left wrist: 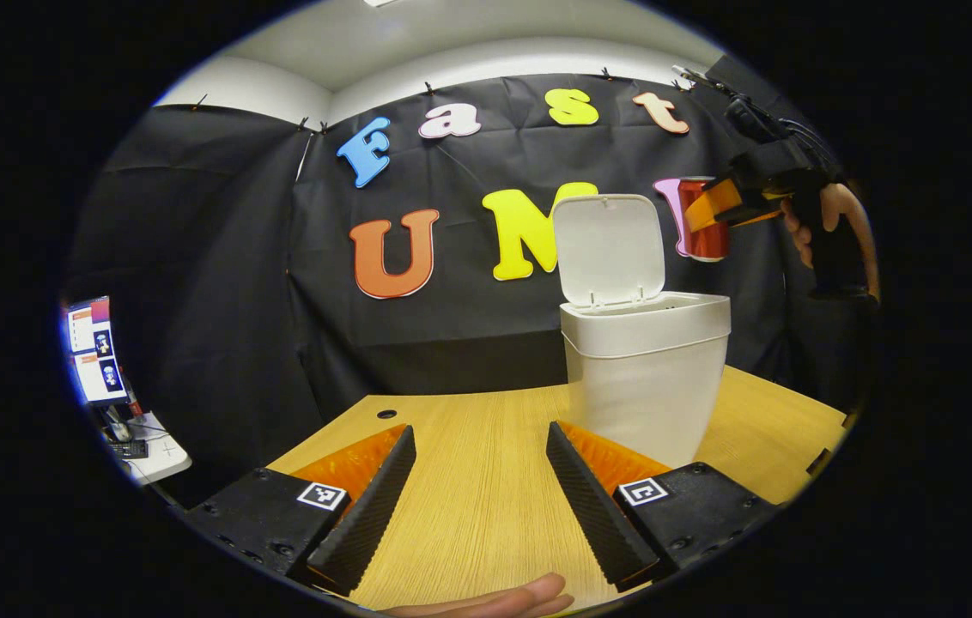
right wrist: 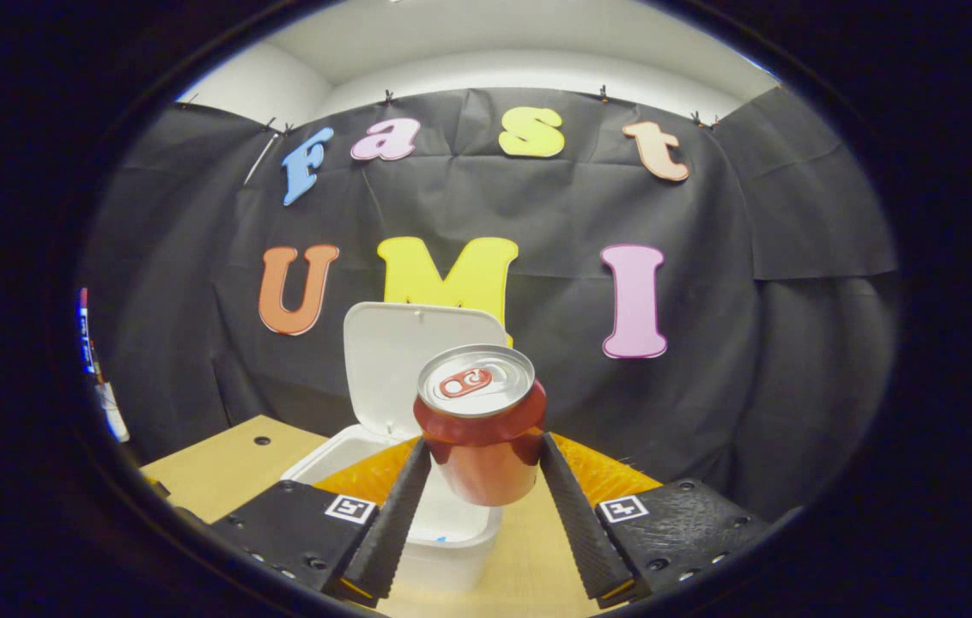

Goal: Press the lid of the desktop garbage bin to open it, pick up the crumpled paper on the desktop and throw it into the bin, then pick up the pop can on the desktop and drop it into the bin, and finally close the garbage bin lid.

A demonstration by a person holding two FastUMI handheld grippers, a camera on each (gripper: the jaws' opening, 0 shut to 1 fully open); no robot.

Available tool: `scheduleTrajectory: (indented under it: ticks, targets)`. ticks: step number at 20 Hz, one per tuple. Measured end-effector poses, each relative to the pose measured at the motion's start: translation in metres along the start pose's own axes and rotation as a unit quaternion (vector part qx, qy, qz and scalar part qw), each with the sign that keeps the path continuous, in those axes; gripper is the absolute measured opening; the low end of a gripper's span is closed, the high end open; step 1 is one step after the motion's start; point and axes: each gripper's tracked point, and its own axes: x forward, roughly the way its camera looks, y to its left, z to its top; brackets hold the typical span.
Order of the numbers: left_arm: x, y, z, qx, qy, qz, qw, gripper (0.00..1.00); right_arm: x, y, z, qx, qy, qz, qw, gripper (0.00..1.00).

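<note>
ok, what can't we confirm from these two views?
- Bin contents: in the left gripper view the wall hides the inside; in the right gripper view the can and right tongs cover most of the opening.
- Screens at the left edge: too small.

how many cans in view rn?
1. The can is held upright in the right hand-held gripper, raised beside the open bin, not yet over its opening. More could lie hidden inside the bin.

Upright red can (right wrist: 480,429) above open bin (right wrist: 383,463)
</note>
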Motion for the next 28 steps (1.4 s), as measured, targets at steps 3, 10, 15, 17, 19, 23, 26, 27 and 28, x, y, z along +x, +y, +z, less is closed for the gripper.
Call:
scheduleTrajectory:
  ticks: [3,10,15,17,19,23,26,27,28]
  targets:
    - [0.008,0.01,-0.008,-0.012,0.015,0.005,1.0,0.99,0.022,0.011,-0.006,-0.001,0.02,0.001,1.0,0.79]
    - [0.009,0.024,-0.008,-0.032,0.021,0.016,0.999,0.99,0.067,0.057,-0.011,0.011,0.065,0.018,0.998,0.79]
    - [0.009,0.03,-0.009,-0.034,0.023,0.018,0.999,0.99,0.078,0.081,-0.029,0.038,0.106,0.031,0.993,0.79]
    - [0.011,0.032,-0.013,-0.037,0.031,0.021,0.999,0.99,0.078,0.081,-0.03,0.042,0.11,0.028,0.993,0.79]
    - [0.012,0.034,-0.017,-0.04,0.041,0.023,0.998,0.99,0.075,0.08,-0.029,0.041,0.11,0.029,0.993,0.79]
    - [0.012,0.038,-0.018,-0.041,0.046,0.037,0.997,0.99,0.067,0.08,-0.025,0.03,0.104,0.034,0.994,0.8]
    - [0.009,0.038,-0.01,-0.036,0.031,0.043,0.998,0.99,0.059,0.083,-0.015,0.026,0.092,0.041,0.995,0.8]
    - [0.008,0.036,-0.009,-0.036,0.028,0.04,0.998,0.99,0.056,0.083,-0.012,0.023,0.088,0.044,0.995,0.8]
    - [0.008,0.034,-0.008,-0.035,0.027,0.038,0.998,0.99,0.053,0.083,-0.007,0.02,0.083,0.045,0.995,0.8]
